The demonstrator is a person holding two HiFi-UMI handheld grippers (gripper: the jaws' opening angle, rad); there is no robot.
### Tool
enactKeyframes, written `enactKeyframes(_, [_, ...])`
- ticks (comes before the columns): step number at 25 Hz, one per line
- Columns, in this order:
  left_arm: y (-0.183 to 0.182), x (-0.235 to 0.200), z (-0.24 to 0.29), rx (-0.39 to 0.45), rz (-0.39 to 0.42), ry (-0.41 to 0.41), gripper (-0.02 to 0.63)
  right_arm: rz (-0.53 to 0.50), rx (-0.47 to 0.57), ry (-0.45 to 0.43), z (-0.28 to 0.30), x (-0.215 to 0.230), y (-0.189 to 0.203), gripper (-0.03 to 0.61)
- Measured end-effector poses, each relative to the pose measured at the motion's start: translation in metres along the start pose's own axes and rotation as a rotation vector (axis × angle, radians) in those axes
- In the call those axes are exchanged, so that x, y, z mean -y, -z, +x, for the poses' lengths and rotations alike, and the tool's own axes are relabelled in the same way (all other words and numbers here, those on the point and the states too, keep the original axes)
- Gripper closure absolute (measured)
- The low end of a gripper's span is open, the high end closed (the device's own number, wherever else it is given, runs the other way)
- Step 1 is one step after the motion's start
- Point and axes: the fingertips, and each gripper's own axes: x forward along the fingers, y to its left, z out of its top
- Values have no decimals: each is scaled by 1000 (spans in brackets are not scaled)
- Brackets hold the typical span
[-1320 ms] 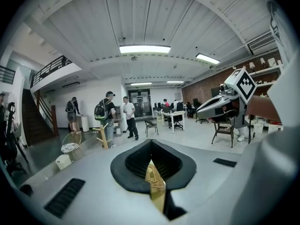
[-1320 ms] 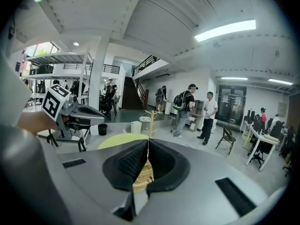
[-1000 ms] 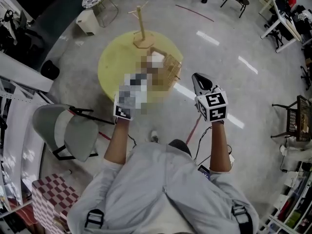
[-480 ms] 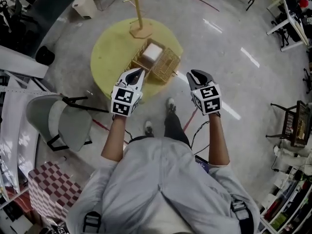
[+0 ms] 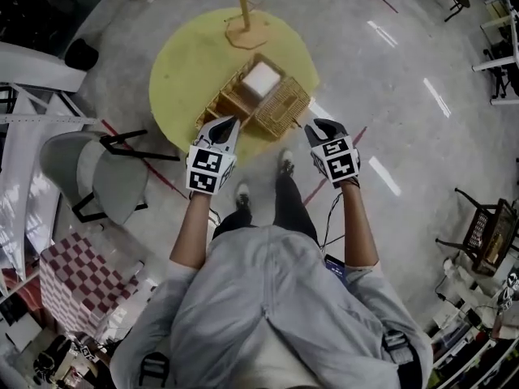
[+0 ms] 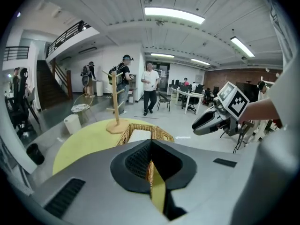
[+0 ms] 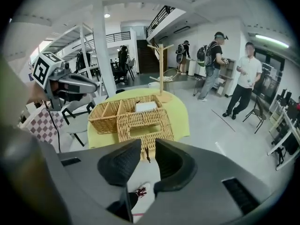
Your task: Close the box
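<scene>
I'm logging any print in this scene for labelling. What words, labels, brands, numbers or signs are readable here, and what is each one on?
None: no word, number or brand can be read in any view.
left gripper and right gripper: their cubes bear black-and-white square patterns, no letters.
wicker box and the white block in it: no print visible.

Open wicker box on a round table, a gripper at either near side

The woven wicker box (image 5: 231,104) sits on the near half of the round yellow table (image 5: 182,63), with a white block (image 5: 261,78) in one end compartment and its lid (image 5: 285,108) spread to the right. A wooden peg stand (image 5: 242,10) stands behind it. The left gripper (image 5: 229,122) is over the near table edge, the right gripper (image 5: 318,126) is just off the edge, and a grey chair (image 5: 97,189) stands to the left
</scene>
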Motion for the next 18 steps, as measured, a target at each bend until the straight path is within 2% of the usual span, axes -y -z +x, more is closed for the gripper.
enactKeyframes(8, [32, -11, 21, -85, -57, -42, 584, -5, -128, -105, 62, -3, 41, 454])
enactKeyframes(18, [56, -11, 32, -144, -84, -64, 584, -22, -223, -152, 109, -2, 82, 457])
